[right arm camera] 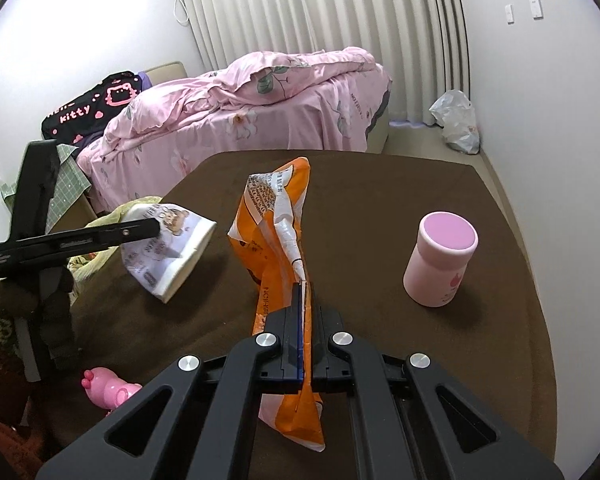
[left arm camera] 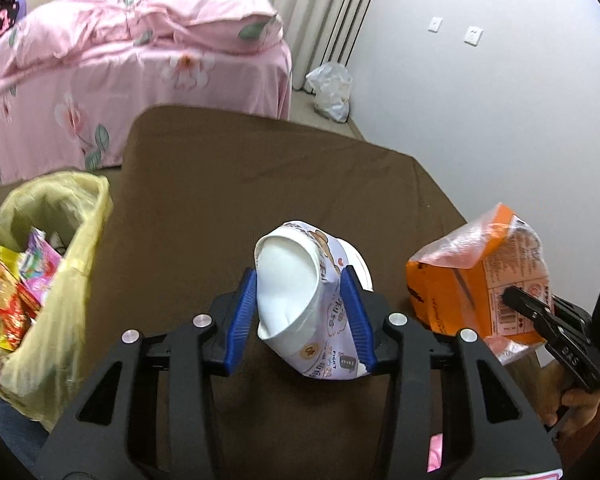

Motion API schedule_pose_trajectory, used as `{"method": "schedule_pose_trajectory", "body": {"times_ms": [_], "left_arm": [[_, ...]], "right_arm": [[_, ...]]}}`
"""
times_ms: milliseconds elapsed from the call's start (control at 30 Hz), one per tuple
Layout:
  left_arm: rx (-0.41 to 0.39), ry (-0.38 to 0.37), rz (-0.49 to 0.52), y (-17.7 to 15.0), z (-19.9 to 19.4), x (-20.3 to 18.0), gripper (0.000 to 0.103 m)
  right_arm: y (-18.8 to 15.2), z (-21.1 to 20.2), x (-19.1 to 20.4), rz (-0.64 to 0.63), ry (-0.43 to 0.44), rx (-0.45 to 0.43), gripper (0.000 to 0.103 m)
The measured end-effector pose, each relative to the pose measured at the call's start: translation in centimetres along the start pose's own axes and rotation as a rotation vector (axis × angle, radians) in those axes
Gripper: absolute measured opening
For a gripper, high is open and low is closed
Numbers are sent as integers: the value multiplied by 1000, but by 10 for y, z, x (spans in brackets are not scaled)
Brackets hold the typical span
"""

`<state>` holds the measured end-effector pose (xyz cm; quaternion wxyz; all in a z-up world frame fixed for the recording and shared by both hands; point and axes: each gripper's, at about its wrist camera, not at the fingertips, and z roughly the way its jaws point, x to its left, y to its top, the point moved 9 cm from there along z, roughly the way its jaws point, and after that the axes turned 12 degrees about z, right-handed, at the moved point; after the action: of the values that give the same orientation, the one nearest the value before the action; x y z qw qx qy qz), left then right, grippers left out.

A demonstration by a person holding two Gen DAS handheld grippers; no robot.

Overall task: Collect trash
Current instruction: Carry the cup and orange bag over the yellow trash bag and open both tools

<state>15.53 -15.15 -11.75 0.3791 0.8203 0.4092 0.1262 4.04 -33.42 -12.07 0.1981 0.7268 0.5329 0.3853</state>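
My left gripper (left arm camera: pixel 299 277) is shut on a crumpled white paper cup (left arm camera: pixel 288 292) with a bear print, its blue pads pressing both sides, and holds it just above the brown table (left arm camera: pixel 260 168). The right wrist view shows that cup (right arm camera: pixel 172 256) tilted, mouth to the right, under the left gripper's finger (right arm camera: pixel 132 233). My right gripper (right arm camera: pixel 302 285) is shut flat on an orange snack wrapper (right arm camera: pixel 268 208) that stands up from the jaws; the wrapper (left arm camera: pixel 452 280) is at the right of the left wrist view. A yellow-green trash bag (left arm camera: pixel 60 208) with several wrappers inside gapes open at the table's left.
A pink bottle (right arm camera: pixel 440 264) stands upright on the right of the table. A pink toy (right arm camera: pixel 108 392) lies at the near left edge. Behind the table are a bed with pink bedding (right arm camera: pixel 260 112) and a white plastic bag (right arm camera: pixel 458 120) on the floor by the wall.
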Motion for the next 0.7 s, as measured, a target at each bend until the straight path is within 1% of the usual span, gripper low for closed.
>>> {"method": "schedule_pose_trajectory", "body": {"times_ms": [100,300,467,600,667,700], "left_arm": [[-21,7,7,2,-13,1,41],[-64,25,-27,7,-34,14,41],[-104,62,-61,9,-56,37,41],[-156,134,-78,12,-83,71,41],[-201,219,-115,12,-106,104,41],[-212,244,-132,10,-113,116,41]], "right_arm": [[2,-4,7,-22,12,-5,2],[12,-13,29,-78,34,-28,2],[28,-15,54,-127,53,-44,2],[47,-11,93,-203,93,-61,2],[57,-7,117,-251,121,-65,2],[62,-4,131,-277,137,-64,2]]}}
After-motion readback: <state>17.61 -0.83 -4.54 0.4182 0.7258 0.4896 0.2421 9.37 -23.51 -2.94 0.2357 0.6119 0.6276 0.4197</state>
